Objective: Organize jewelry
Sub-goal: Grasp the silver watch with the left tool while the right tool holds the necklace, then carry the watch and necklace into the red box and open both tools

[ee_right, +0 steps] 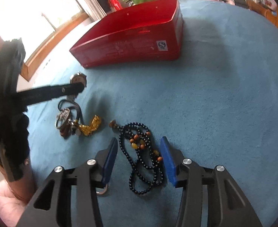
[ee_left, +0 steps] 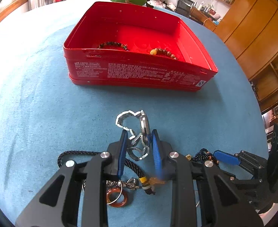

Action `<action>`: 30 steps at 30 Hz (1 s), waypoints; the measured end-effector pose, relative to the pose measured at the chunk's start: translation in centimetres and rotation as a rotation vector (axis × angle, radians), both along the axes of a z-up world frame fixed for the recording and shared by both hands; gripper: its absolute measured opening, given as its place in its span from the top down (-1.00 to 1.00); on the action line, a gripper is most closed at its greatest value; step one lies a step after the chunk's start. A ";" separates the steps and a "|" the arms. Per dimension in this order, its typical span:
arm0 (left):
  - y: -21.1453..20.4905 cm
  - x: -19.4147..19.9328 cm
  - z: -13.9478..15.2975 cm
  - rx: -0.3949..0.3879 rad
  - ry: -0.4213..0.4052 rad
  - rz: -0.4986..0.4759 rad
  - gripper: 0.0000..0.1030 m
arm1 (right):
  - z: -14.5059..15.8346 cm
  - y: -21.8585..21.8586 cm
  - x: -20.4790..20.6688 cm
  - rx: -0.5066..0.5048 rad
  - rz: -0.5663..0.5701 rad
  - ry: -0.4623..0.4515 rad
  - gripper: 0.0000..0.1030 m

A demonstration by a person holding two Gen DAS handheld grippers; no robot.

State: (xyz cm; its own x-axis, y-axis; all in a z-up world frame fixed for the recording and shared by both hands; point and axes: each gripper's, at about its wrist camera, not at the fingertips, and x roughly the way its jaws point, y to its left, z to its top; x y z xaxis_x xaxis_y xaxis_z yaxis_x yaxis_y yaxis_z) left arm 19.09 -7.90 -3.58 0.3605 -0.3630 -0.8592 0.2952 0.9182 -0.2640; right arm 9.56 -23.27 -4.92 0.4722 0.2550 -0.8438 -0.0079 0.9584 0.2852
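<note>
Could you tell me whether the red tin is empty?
Not empty: the lidless red tin already holds two beaded bracelets on its floor.

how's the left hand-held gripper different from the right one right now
The left hand-held gripper is shut on the silver metal-link wristwatch, holding it off the blue cloth. The right hand-held gripper is open and empty, its blue pads either side of the black beaded necklace lying on the cloth. Both face the red tin box.

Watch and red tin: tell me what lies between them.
Only bare blue cloth between the held watch and the red tin, in the left wrist view.
</note>
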 end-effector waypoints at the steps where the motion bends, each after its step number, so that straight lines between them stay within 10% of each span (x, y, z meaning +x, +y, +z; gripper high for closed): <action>1: 0.0 0.0 0.0 -0.001 -0.001 -0.001 0.53 | -0.2 0.3 0.0 -0.022 0.006 -0.001 0.08; 8: 0.4 0.0 0.4 -0.011 0.000 0.003 0.53 | -0.5 2.5 -0.7 -0.213 0.030 -0.041 0.36; 11: 0.6 -0.2 0.5 -0.014 -0.002 0.003 0.54 | -0.6 1.5 -0.5 -0.168 0.002 -0.037 0.72; 25: 0.7 0.0 0.9 -0.008 -0.013 -0.015 0.68 | 2.2 -2.8 -0.6 0.128 -0.062 -0.120 0.77; 30: 0.0 0.4 0.4 0.042 -0.026 -0.017 0.24 | 2.4 -2.5 -0.2 0.128 -0.063 -0.124 0.77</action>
State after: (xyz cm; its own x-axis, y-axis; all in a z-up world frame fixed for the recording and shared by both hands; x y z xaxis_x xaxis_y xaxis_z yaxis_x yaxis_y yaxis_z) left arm 19.48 -7.92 -3.22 0.3768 -0.3330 -0.8644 0.3170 0.9232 -0.2174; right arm 9.32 -25.82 -2.53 0.5893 0.3234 -0.7404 0.0079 0.9141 0.4055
